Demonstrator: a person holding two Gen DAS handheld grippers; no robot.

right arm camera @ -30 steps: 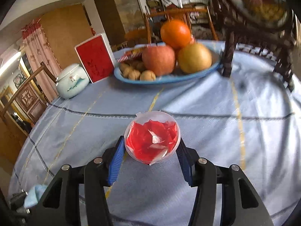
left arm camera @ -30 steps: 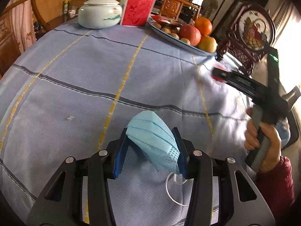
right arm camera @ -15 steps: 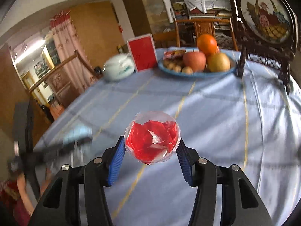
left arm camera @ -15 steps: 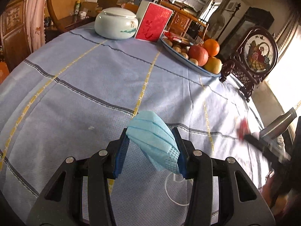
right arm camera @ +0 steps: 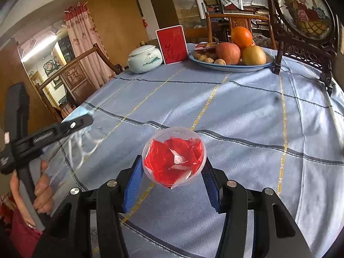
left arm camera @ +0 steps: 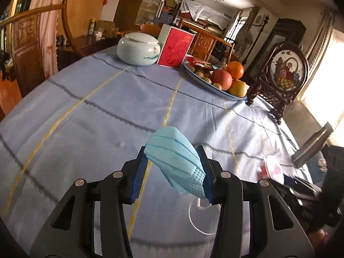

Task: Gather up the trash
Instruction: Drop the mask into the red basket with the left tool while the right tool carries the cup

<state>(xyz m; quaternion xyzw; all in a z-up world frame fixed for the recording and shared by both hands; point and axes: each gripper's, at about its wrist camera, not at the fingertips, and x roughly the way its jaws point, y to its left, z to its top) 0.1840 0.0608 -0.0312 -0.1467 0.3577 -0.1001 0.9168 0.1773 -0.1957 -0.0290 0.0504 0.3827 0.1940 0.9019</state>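
Your left gripper has its blue pads pressed against the two sides of a pleated blue face mask, jaws about half-way in, and the mask hangs clear of the cloth with its white ear loop dangling beneath. Your right gripper is clamped at a similar middling width around a clear plastic cup stuffed with crumpled red wrapper, its mouth tipped toward the camera. In the right wrist view your left hand shows at the left edge on the handle, the mask end a pale blue blur at the tip.

Both pieces of trash look picked up, so by my reading you are at the carrying step, with the drop-off not yet made. No bin or bag shows in either view, so the next move calls for finding the receptacle first, then bringing each hand over it before you let the jaws go. Keep the cup's mouth from tipping further, or the wrapper may slide out, and mind the trailing loop, which could catch on something.

Below you lies a round table under a light blue tablecloth crossed with yellow and dark lines. At its far side stand a pale lidded jar, an upright red card, a fruit plate with apple, orange and walnuts, and a carved wooden screen. Wooden chairs, pink curtains and cluttered shelves fill the room beyond.
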